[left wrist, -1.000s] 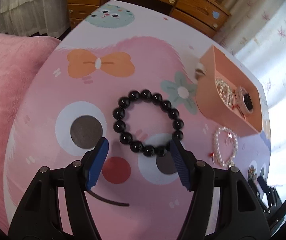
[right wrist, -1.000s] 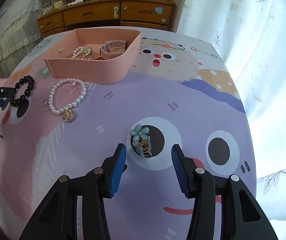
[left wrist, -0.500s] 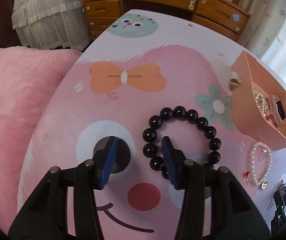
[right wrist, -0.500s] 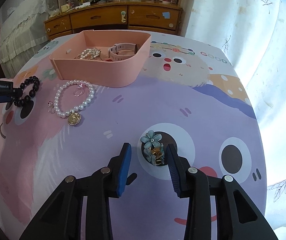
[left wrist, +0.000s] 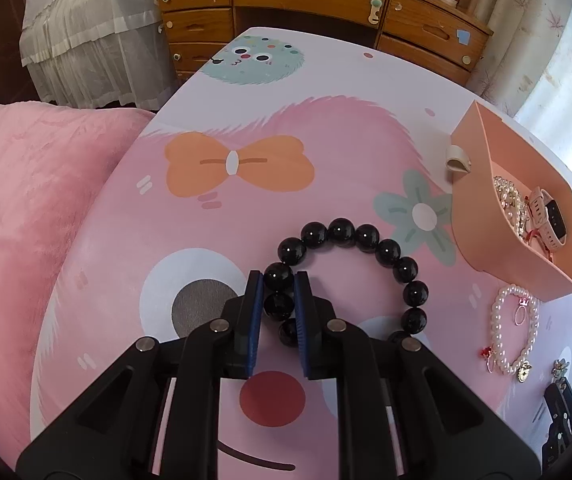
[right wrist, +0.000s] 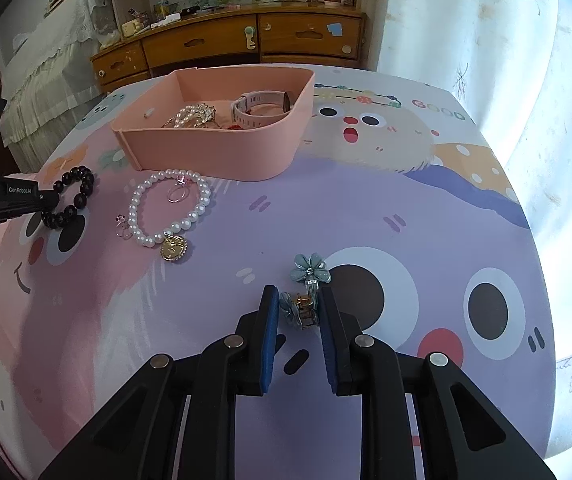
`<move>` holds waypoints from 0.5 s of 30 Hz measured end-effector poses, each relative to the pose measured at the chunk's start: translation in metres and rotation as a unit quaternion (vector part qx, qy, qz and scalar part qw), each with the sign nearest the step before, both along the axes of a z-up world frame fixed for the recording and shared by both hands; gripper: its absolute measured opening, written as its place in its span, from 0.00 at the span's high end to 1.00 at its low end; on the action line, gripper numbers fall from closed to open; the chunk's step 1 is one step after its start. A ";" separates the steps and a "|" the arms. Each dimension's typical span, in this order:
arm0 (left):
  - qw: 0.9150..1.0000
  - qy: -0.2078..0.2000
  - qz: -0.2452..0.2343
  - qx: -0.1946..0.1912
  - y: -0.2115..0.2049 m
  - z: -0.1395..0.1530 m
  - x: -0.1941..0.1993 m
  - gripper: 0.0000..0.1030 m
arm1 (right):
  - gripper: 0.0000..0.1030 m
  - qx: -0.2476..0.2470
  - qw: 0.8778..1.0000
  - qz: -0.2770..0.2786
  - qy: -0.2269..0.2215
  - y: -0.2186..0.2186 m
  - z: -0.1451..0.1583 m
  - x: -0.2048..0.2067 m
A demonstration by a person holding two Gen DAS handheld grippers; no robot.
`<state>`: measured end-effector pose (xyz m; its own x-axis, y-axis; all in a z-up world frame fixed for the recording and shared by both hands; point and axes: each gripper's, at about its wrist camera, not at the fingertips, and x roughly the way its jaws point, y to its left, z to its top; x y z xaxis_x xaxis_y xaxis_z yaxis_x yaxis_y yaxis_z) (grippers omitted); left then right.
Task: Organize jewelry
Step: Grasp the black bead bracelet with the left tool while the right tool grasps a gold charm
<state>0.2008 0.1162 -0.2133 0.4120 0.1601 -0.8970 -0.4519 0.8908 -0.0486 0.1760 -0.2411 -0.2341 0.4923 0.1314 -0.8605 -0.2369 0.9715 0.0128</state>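
Observation:
A black bead bracelet (left wrist: 381, 250) lies on the cartoon-print table. My left gripper (left wrist: 280, 280) is shut on its left side, with beads pinched between the blue pads; it shows from the side in the right wrist view (right wrist: 52, 200). A blue flower hair clip (right wrist: 305, 288) lies between the fingers of my right gripper (right wrist: 297, 294), which has closed in around it; the pads sit close on both sides. A pink tray (right wrist: 214, 152) holds a pink watch (right wrist: 262, 106) and a pearl piece (right wrist: 190, 114).
A pearl bracelet with a gold charm (right wrist: 166, 208) and a small earring (right wrist: 122, 226) lie in front of the tray. A wooden dresser (right wrist: 226, 42) stands behind the table. A pink cushion (left wrist: 26, 208) lies left of the table; a curtain hangs at the right.
My left gripper moved forward and closed onto the black bracelet's left beads. My right gripper moved forward and narrowed around the flower clip.

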 end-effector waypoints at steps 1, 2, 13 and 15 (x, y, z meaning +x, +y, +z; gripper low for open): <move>1.000 -0.001 0.001 -0.001 0.000 0.000 -0.002 0.88 | 0.81 0.004 1.000 -0.001 0.001 0.001 0.002 0.000; 1.000 -0.002 0.003 -0.004 0.000 0.000 -0.003 0.88 | 0.81 0.008 1.000 0.000 0.001 0.002 0.003 -0.001; 0.998 -0.057 -0.011 -0.013 -0.006 0.022 -0.022 0.88 | 0.81 0.116 0.993 0.011 -0.022 0.029 0.045 0.012; 0.998 -0.066 -0.015 -0.014 -0.008 0.030 -0.023 0.88 | 0.81 0.132 0.991 0.002 -0.034 0.034 0.054 0.018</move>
